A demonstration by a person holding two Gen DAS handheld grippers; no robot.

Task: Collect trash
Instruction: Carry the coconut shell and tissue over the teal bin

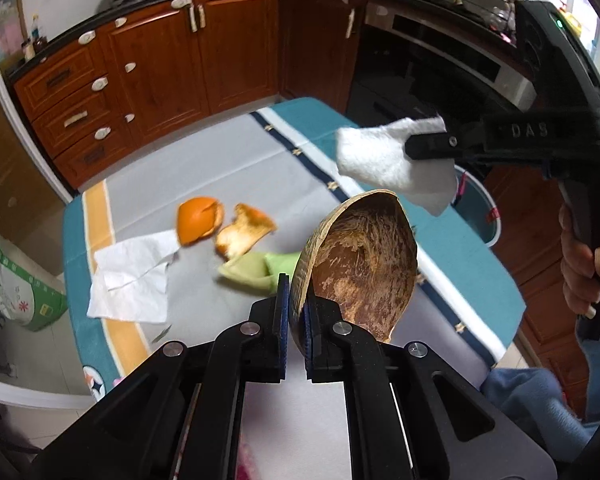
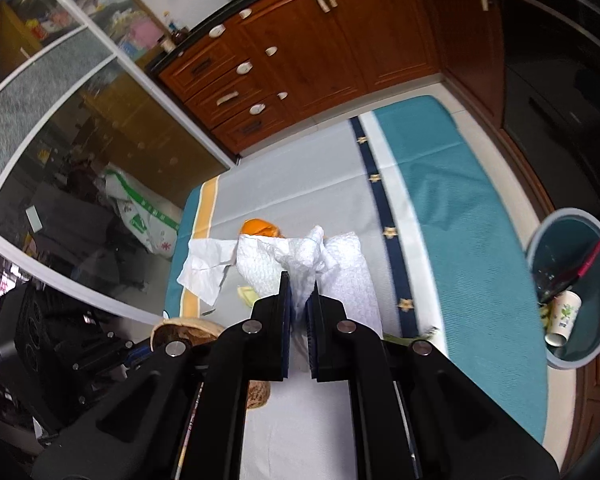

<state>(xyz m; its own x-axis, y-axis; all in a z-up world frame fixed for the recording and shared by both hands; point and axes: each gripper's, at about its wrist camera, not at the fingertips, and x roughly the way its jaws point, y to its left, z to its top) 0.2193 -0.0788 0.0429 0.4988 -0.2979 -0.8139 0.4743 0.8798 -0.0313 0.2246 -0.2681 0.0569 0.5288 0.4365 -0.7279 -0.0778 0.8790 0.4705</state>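
Left claw (image 1: 296,300): clamped on the rim of a coconut shell (image 1: 364,264), lifted over the counter (image 1: 228,160).
Right claw (image 2: 299,294): pinching a white paper towel (image 2: 300,256).
Left view only: orange peels (image 1: 198,220), person's hand (image 1: 580,272).
Right view only: trash bin (image 2: 580,216) interior, paper cup (image 2: 562,316) inside.

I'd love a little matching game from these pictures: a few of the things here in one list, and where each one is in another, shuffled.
Things:
1. coconut shell
2. paper towel
3. orange peel
4. paper cup

Places:
A. inside the blue bin
B. lying on the tablecloth
C. clamped in the left gripper
D. clamped in the right gripper

Pairs: 1-C, 2-D, 3-B, 4-A
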